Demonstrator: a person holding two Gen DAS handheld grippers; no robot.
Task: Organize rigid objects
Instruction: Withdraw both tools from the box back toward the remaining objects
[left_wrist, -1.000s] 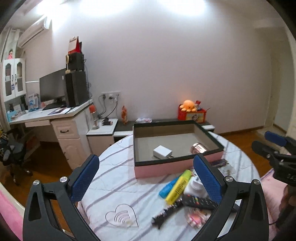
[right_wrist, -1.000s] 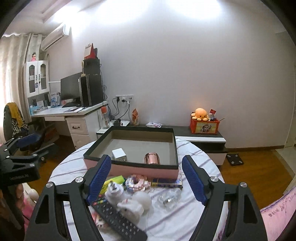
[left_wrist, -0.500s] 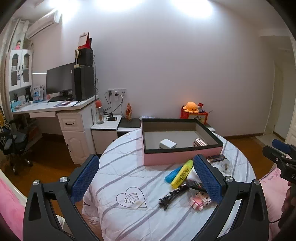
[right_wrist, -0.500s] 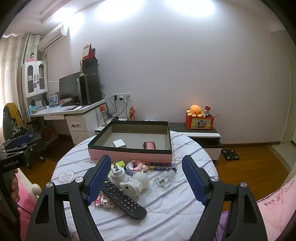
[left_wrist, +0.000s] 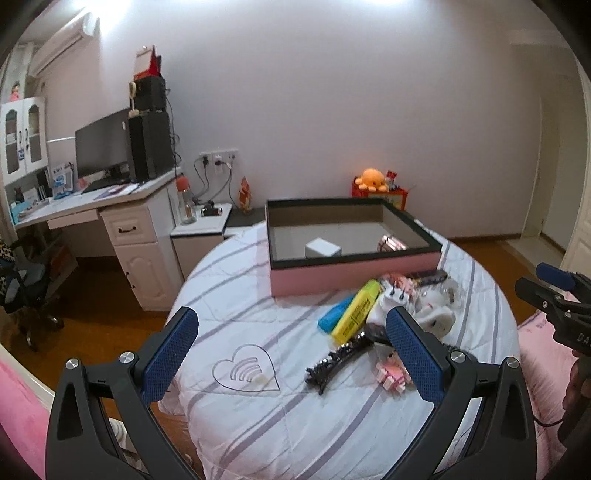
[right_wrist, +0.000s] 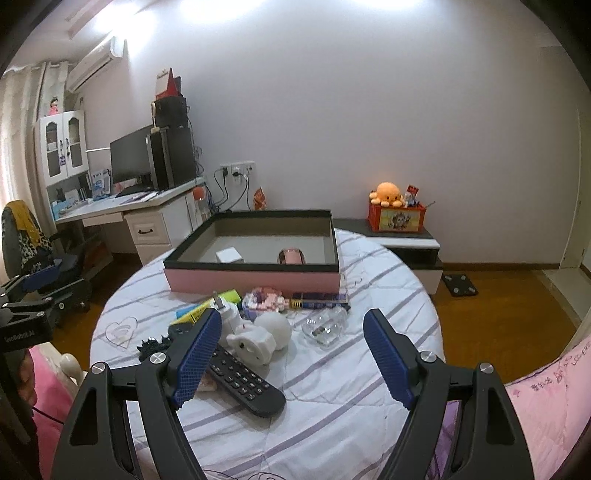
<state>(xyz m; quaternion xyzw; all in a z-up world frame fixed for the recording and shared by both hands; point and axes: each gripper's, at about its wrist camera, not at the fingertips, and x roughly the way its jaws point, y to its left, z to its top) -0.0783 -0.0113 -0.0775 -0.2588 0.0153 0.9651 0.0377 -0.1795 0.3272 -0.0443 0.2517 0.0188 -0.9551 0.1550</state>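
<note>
Rigid clutter ahead of the right tool (right_wrist: 291, 354)

Black remote (right_wrist: 245, 380) lies flat by its left pad; white toy (right_wrist: 255, 341), clear case (right_wrist: 325, 326), highlighters (left_wrist: 356, 310) lie before the pink box (right_wrist: 255, 278).

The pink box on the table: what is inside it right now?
Inside the pink box lie a small white block and a shiny pink cylinder on its side. The near wall hides the floor strip just behind it, so anything lying there cannot be seen.

left tool (left_wrist: 291, 350): black frame, blue textured pads, silver screws | right tool (right_wrist: 291, 360): same
</note>
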